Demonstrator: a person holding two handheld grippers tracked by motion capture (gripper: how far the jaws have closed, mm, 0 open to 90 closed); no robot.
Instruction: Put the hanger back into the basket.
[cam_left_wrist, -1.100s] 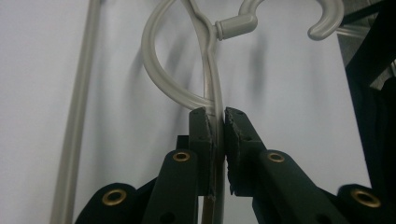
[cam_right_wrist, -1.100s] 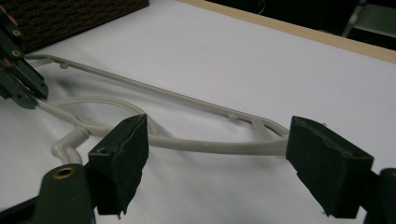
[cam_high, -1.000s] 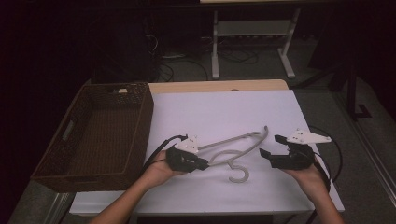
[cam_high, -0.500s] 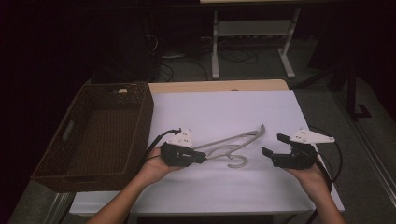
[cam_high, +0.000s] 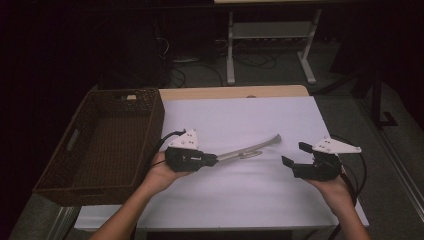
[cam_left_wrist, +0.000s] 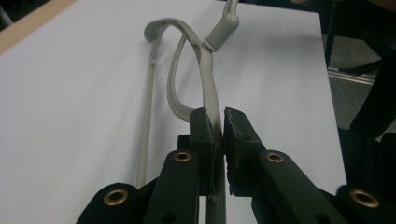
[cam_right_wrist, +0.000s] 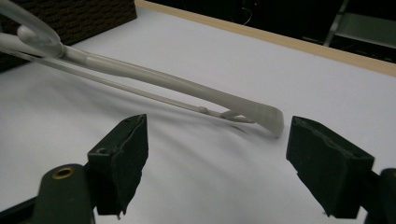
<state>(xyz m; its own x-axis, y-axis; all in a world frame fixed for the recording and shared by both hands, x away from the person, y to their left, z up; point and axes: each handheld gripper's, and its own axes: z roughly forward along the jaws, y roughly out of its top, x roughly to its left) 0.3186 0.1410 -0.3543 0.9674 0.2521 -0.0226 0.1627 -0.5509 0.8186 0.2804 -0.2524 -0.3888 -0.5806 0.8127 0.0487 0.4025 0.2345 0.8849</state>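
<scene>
A pale grey plastic clothes hanger (cam_high: 250, 148) is held up over the white table, seen edge-on in the high view. My left gripper (cam_high: 214, 160) is shut on one arm of the hanger (cam_left_wrist: 211, 95), which runs up between the jaws to its hook (cam_left_wrist: 226, 23). My right gripper (cam_high: 292, 156) stands open to the right of the hanger's far tip, a short gap away. In the right gripper view the hanger's tip (cam_right_wrist: 268, 116) hangs between and beyond the two spread jaws, and nothing is between them.
A dark woven basket (cam_high: 80, 170) stands at the table's left edge, close behind my left hand. The white table sheet (cam_high: 240, 120) spreads beyond the hanger, with a wooden edge (cam_high: 235, 92) at the back. A metal stand (cam_high: 270, 30) is on the floor farther off.
The left gripper has turned and lifted the hanger from lying flat to standing on edge. The right gripper has drawn a little away to the right and stays open.
</scene>
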